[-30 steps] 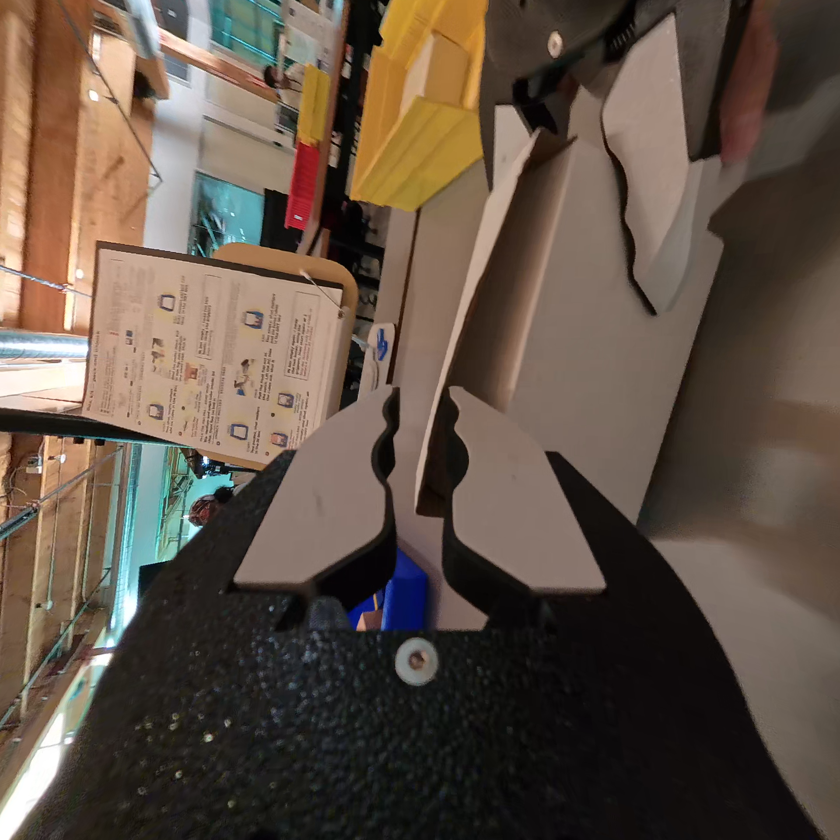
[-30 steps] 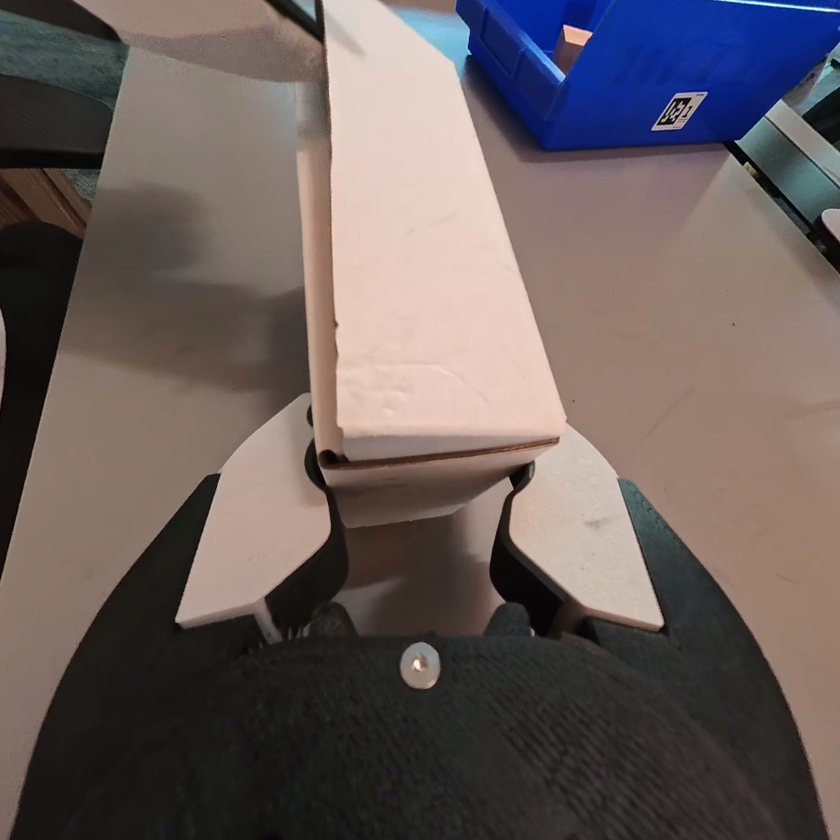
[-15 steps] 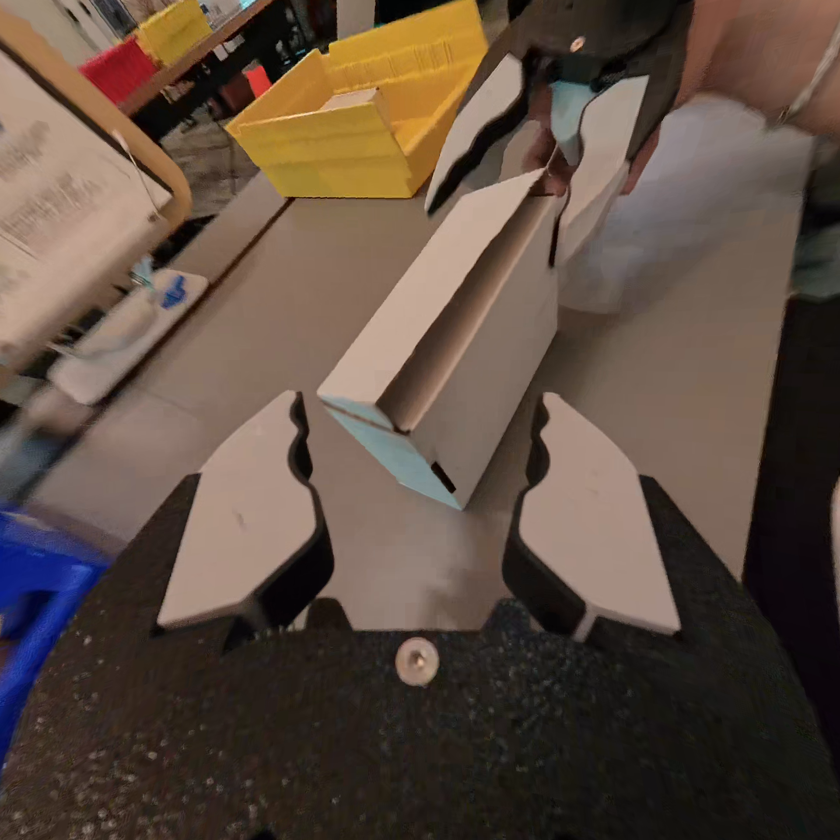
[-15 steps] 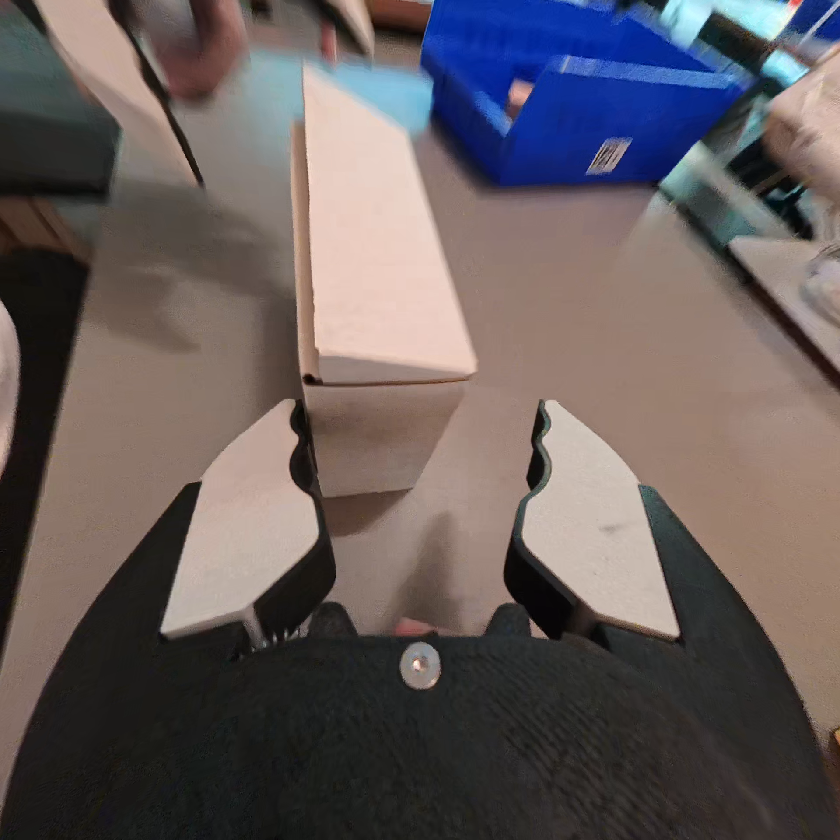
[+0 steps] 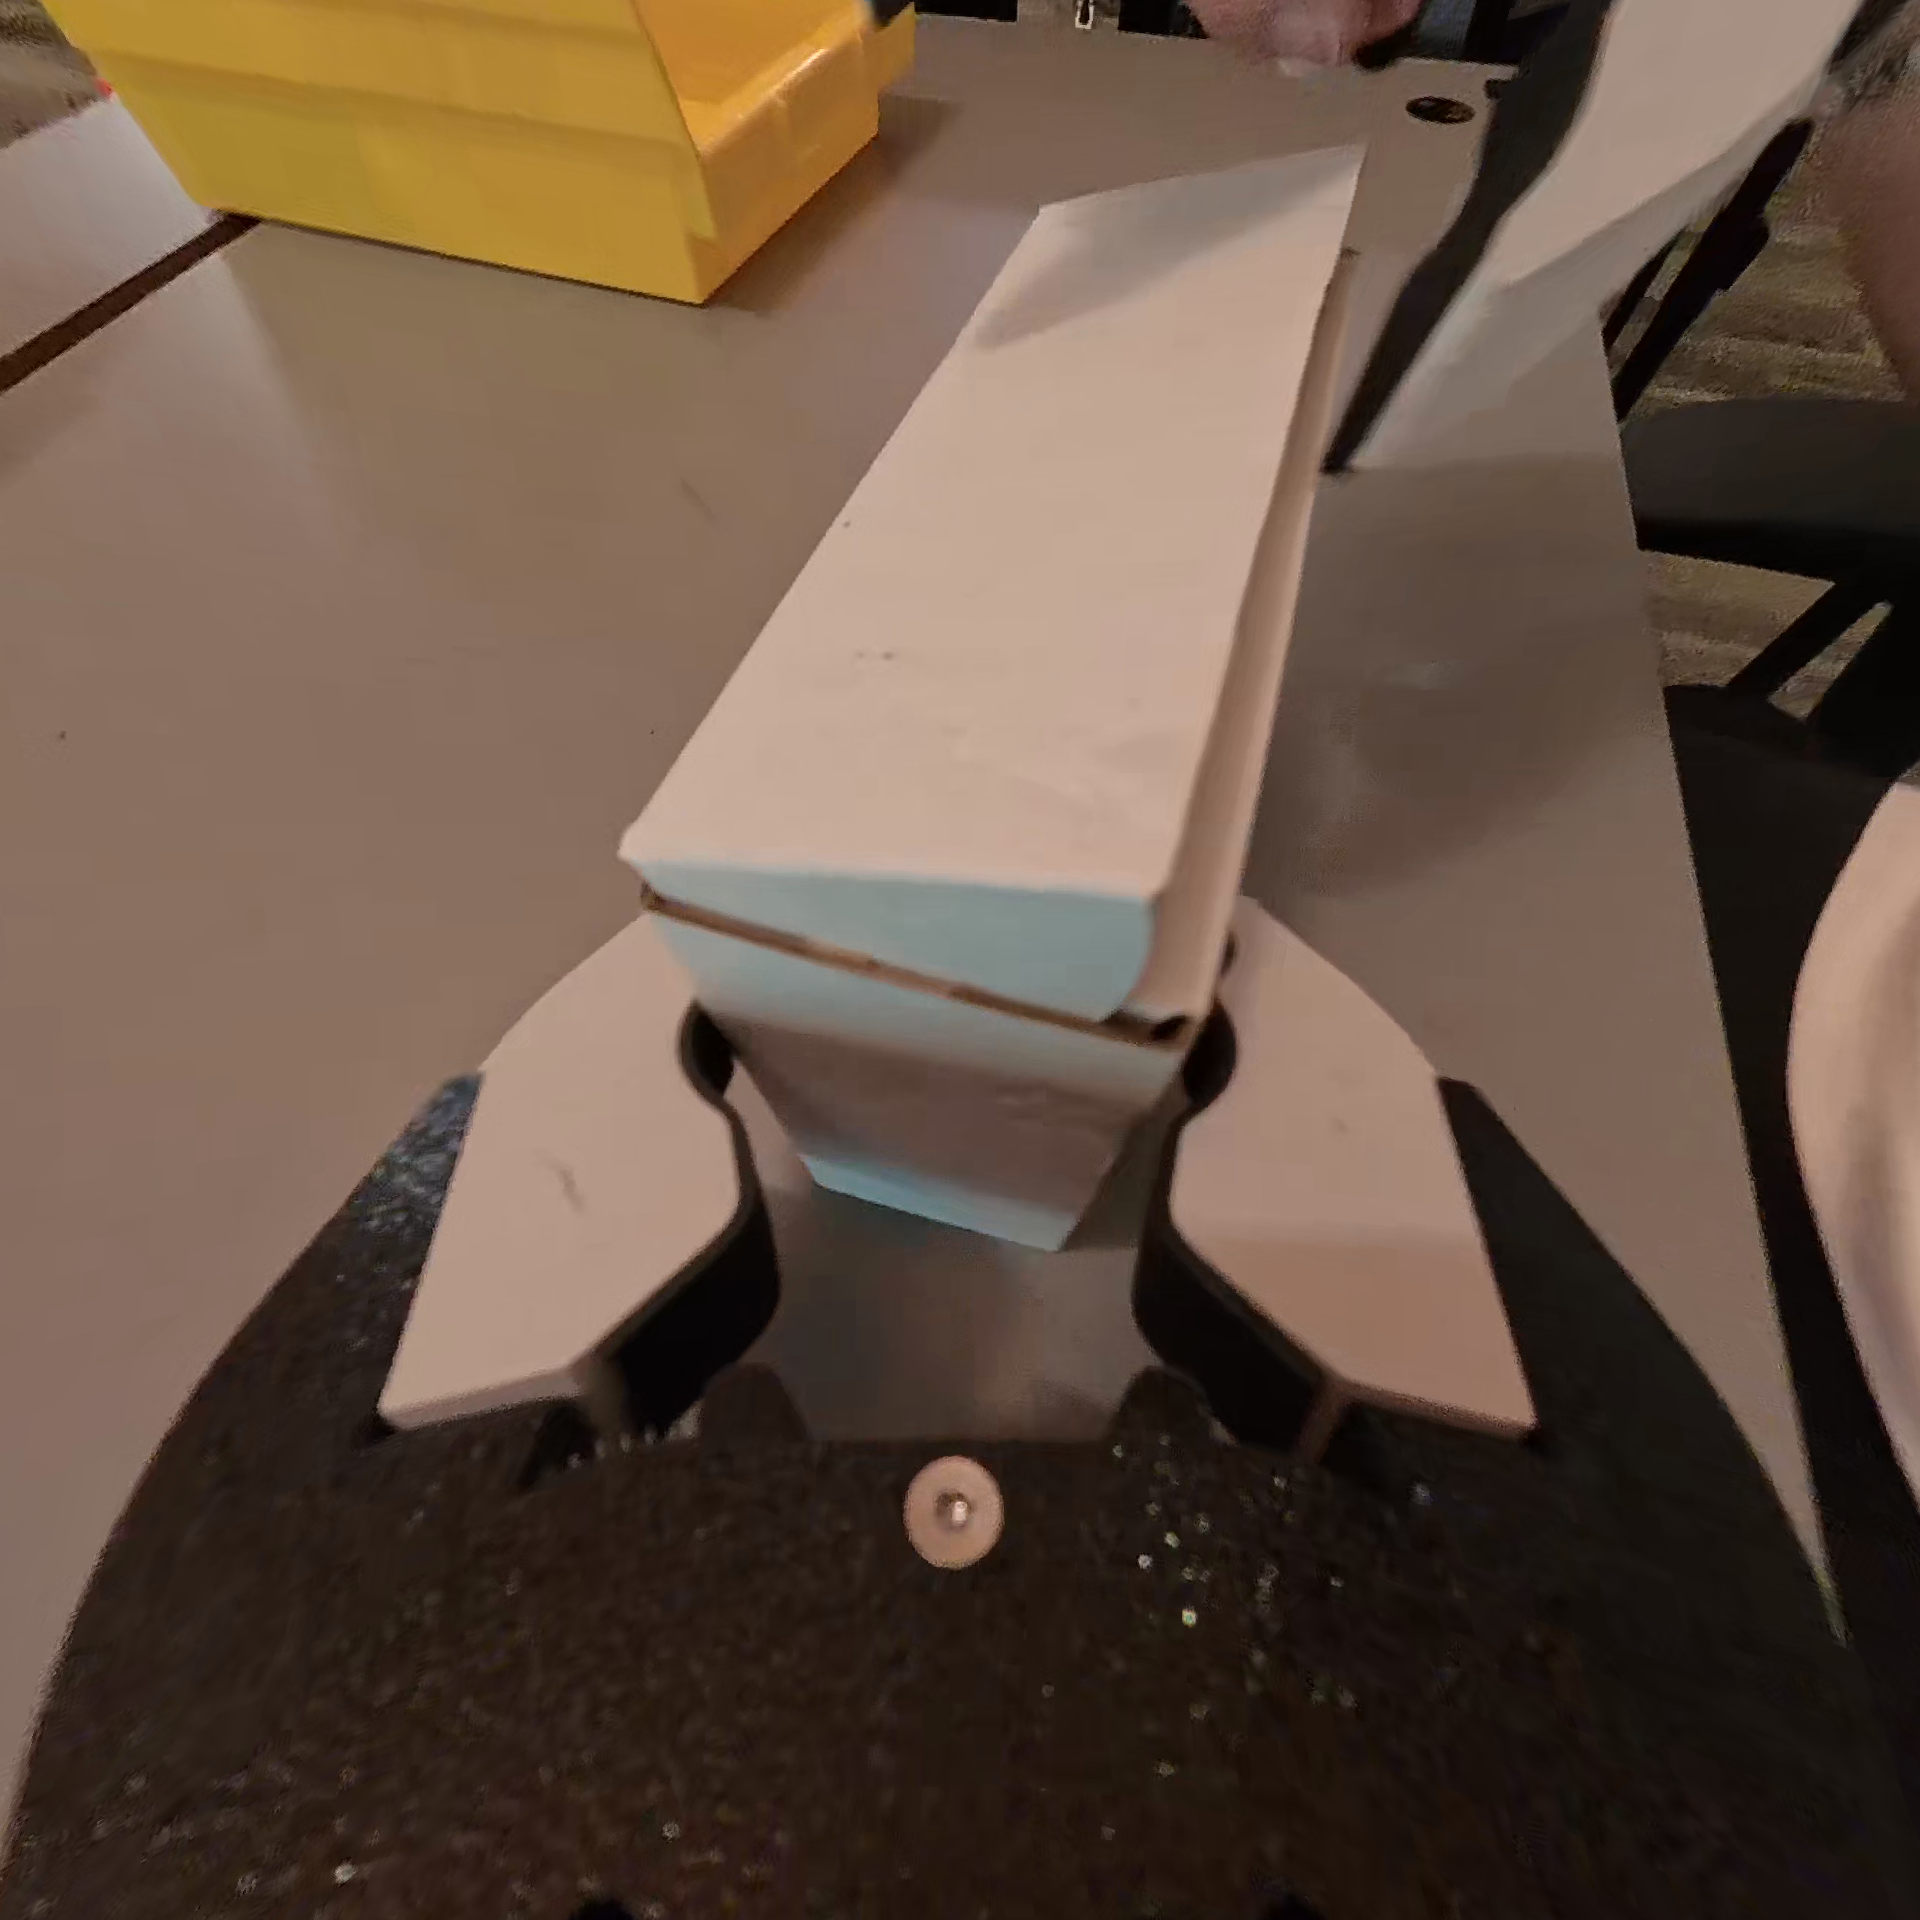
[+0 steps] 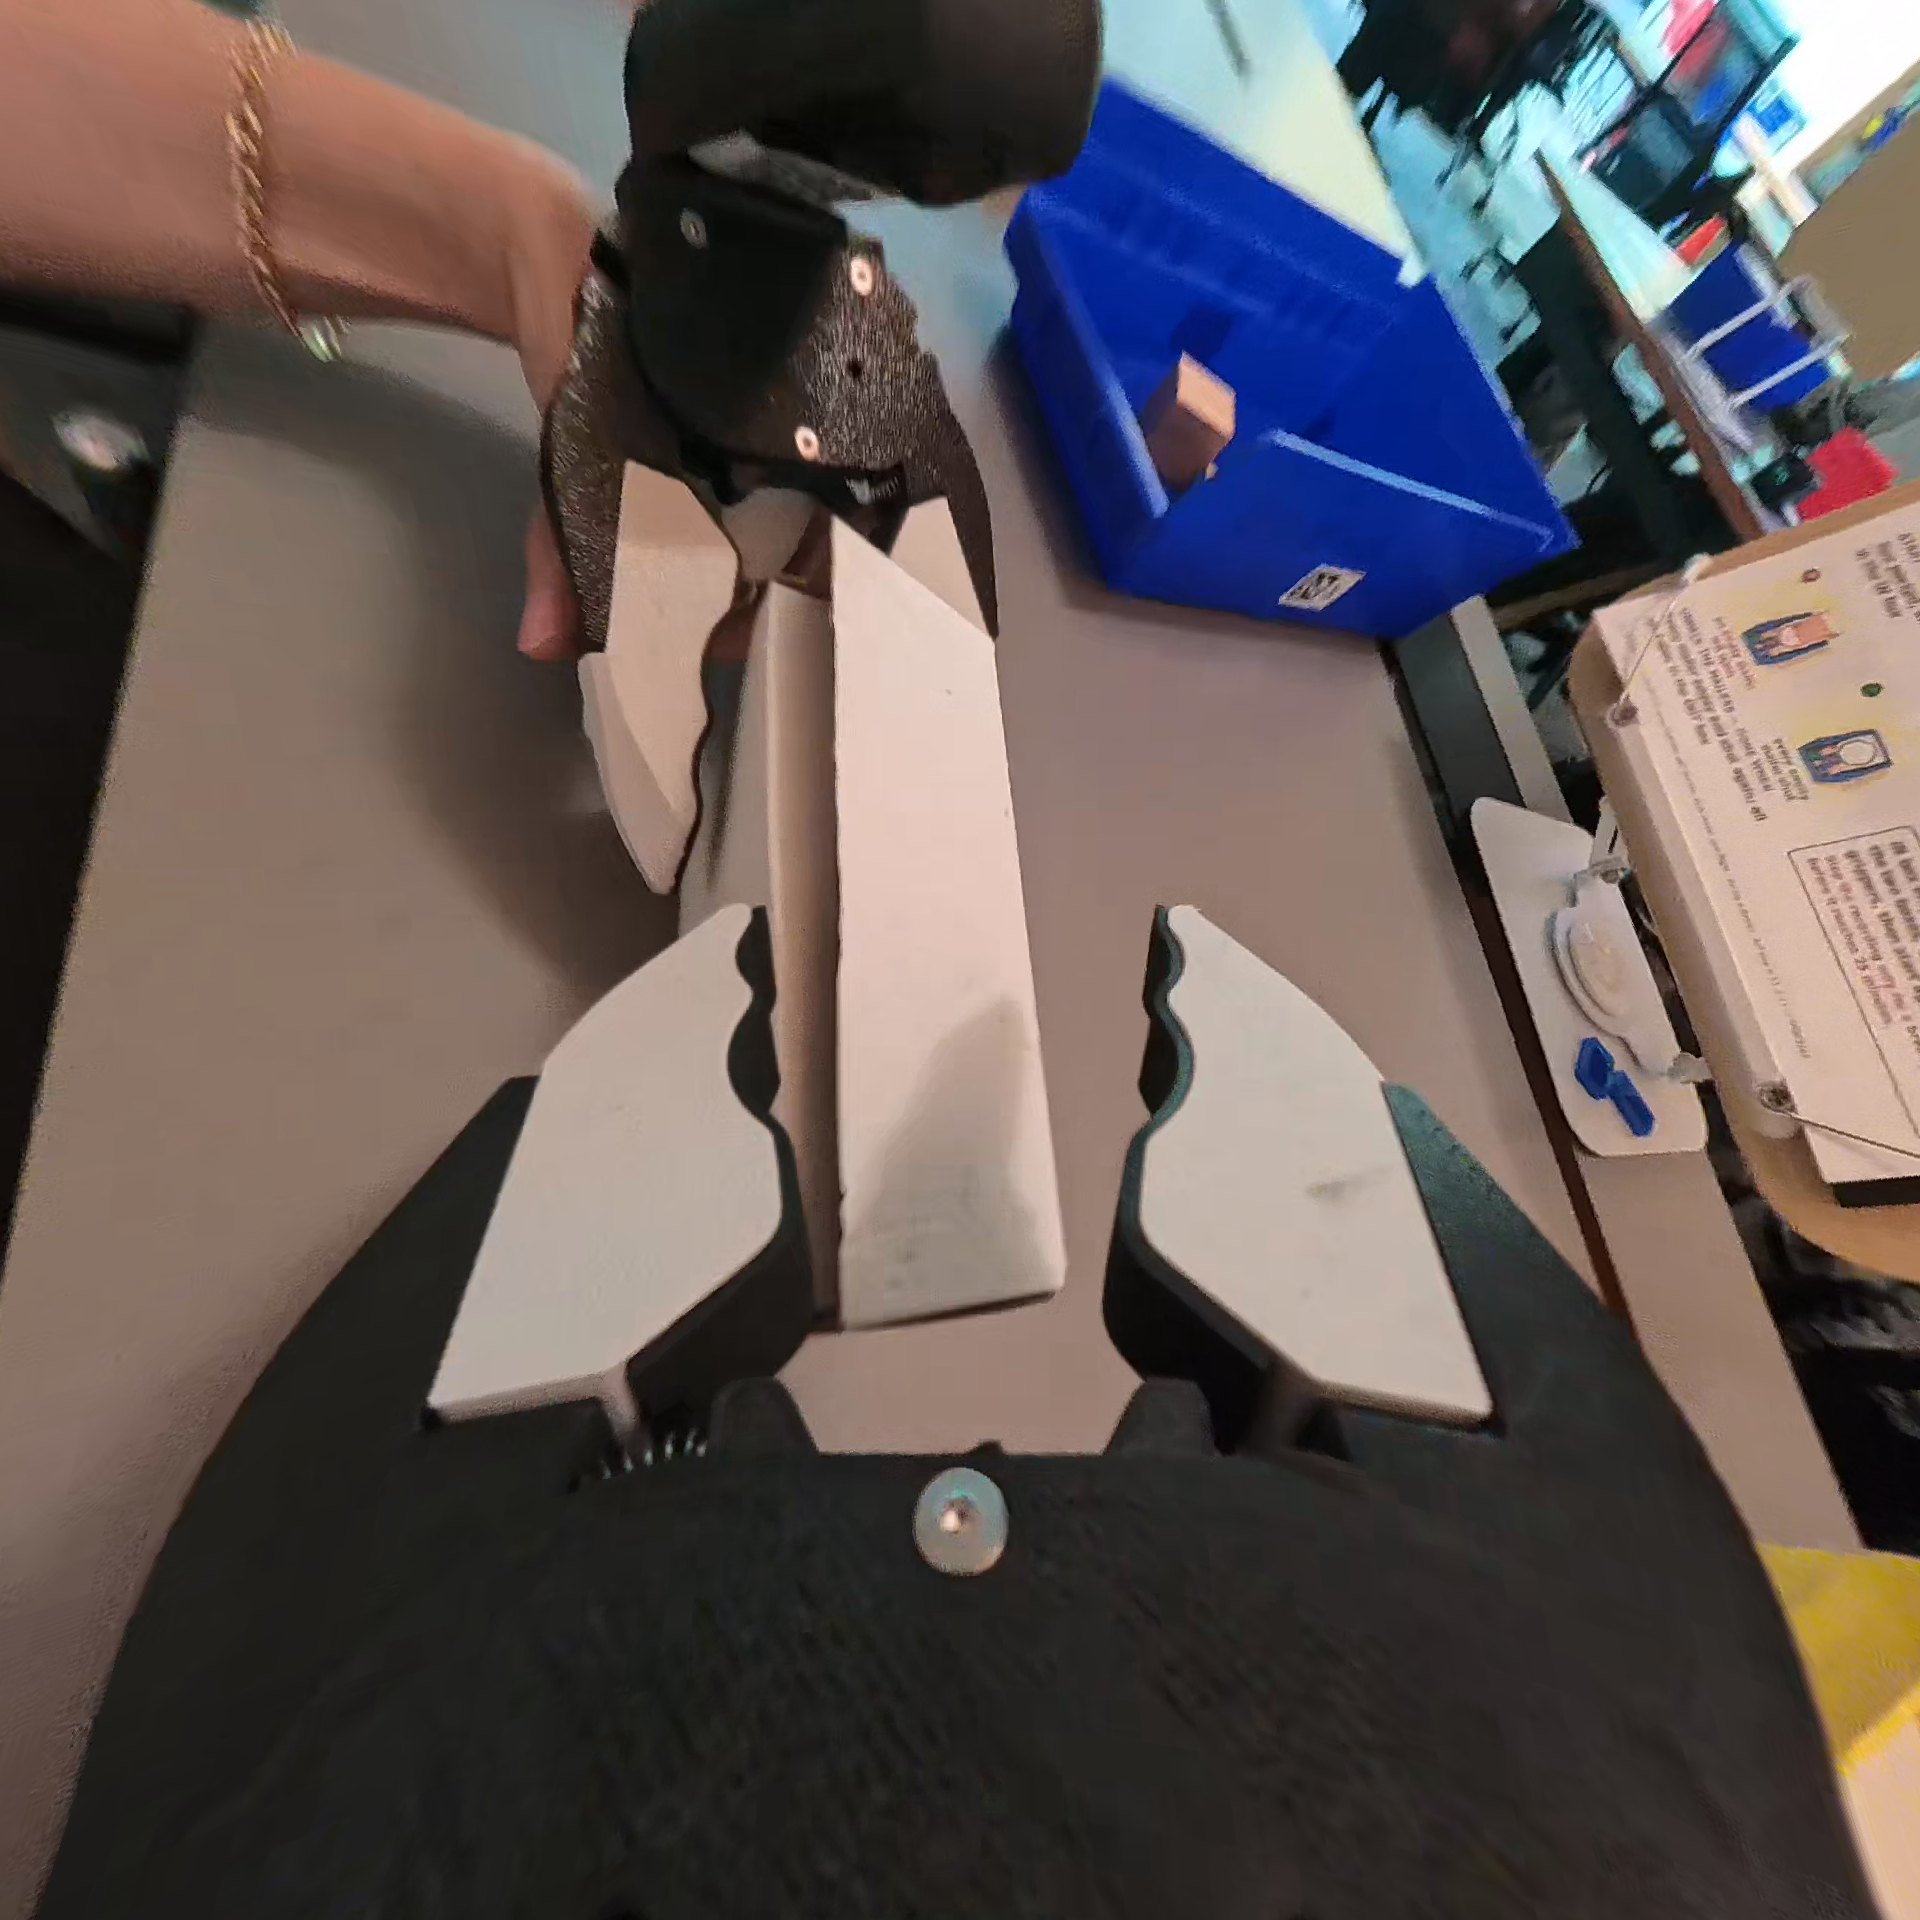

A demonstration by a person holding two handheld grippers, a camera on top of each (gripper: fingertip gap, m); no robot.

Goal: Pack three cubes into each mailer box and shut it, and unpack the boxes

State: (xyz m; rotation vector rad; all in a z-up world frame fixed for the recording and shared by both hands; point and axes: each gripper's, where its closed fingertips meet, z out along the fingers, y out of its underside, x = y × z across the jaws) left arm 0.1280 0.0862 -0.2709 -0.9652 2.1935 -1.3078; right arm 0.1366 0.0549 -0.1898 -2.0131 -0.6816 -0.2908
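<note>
A long white mailer box lies on the grey table, its lid down but slightly ajar along one long edge. My left gripper is shut on the box's near end, with a finger pressed against each side. In the right wrist view the box runs away from me and the left gripper holds its far end. My right gripper is open over the other end; its left finger is against the box side, its right finger apart. One right-gripper finger shows blurred in the left wrist view. No cubes show in the box.
A blue bin holding a wooden cube stands beside the box's far end. A yellow bin stands at the other side. A clipboard with a printed sheet and a white tag sit off the table's edge. A black chair stands beside the table.
My left gripper let go of the lid flap, opened, swung round and closed on the box's end. My right gripper released its end and opened. The lid came down.
</note>
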